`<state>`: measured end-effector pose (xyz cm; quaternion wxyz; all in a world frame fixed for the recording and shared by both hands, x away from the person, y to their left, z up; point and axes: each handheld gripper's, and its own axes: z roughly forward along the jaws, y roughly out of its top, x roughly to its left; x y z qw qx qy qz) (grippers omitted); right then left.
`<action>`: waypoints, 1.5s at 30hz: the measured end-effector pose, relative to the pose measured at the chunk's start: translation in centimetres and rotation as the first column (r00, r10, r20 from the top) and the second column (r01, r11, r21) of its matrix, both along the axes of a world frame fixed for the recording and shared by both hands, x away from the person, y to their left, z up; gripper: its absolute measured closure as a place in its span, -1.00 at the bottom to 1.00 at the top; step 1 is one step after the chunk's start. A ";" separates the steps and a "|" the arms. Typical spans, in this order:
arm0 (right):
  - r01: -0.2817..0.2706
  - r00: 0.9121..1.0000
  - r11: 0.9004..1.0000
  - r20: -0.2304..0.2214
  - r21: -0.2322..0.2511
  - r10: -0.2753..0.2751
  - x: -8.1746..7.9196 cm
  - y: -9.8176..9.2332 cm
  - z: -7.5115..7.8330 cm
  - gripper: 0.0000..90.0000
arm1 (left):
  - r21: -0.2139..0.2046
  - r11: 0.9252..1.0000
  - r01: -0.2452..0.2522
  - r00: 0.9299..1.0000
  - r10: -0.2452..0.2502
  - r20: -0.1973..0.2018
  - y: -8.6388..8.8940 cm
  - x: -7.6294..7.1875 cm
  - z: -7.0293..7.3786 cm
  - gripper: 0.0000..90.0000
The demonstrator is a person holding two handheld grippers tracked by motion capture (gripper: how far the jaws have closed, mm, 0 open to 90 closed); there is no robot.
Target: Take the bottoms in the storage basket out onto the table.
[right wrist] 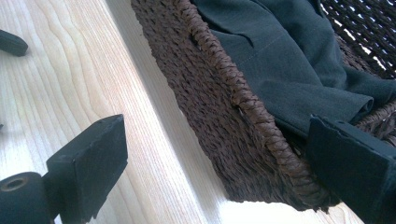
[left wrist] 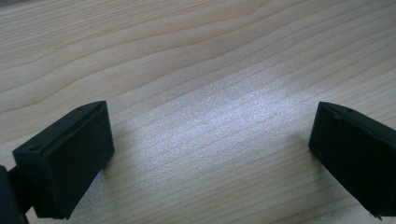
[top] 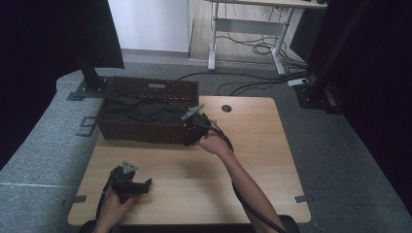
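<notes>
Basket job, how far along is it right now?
Done: the dark cloth lies inside the wicker basket. In hand: the right gripper, open, straddles the basket's near corner rim. The left gripper is open over bare table. Left: closing on the rim.

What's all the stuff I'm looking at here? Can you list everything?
basket: one, dark brown wicker, back left of the table
cloth: one, dark grey-green, lying crumpled inside the basket
table: one, light wood, with a round hole near its back edge
desk: one, white legs, on the floor behind
cables: several, black, on the grey carpet under the desk
left claw: one, black, open over bare table at front left
right claw: one, black, open astride the basket's near corner rim
hands: two, each holding a claw
</notes>
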<state>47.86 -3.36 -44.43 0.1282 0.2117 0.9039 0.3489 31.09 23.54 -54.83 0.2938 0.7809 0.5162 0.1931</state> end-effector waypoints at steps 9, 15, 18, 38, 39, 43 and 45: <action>0.011 1.000 1.000 -0.009 0.020 -0.011 0.1 -1.2 0.1 -0.80 | 0.000 1.000 0.000 1.000 0.000 0.000 0.0 0.0 0.0 -1.00; 0.019 1.000 1.000 -0.009 0.024 -0.019 -0.1 -1.9 0.1 -0.79 | 0.000 1.000 0.001 1.000 -0.001 0.000 0.0 0.0 0.0 -1.00; 0.019 1.000 1.000 -0.010 0.021 -0.019 -0.2 -2.2 0.1 -0.79 | 0.000 1.000 0.001 1.000 -0.001 0.000 0.0 0.0 0.0 -1.00; 0.036 0.999 0.998 -0.025 0.042 -0.035 -0.8 -5.3 0.2 -0.70 | -0.001 1.000 0.000 1.000 0.000 0.001 0.0 0.0 0.0 -1.00; 0.038 0.999 0.998 -0.025 0.042 -0.037 -0.8 -5.4 0.2 -0.70 | -0.001 1.000 -0.001 1.000 0.001 0.001 0.0 0.0 0.0 -1.00; 0.047 0.999 0.998 -0.026 0.050 -0.046 -1.0 -6.1 0.2 -0.68 | -0.001 1.000 -0.001 1.000 0.001 0.001 0.0 0.0 0.0 -1.00; 0.051 0.998 0.997 -0.023 0.058 -0.050 -1.1 -6.6 0.2 -0.66 | -0.001 1.000 -0.001 1.000 0.001 0.000 0.0 0.0 0.0 -1.00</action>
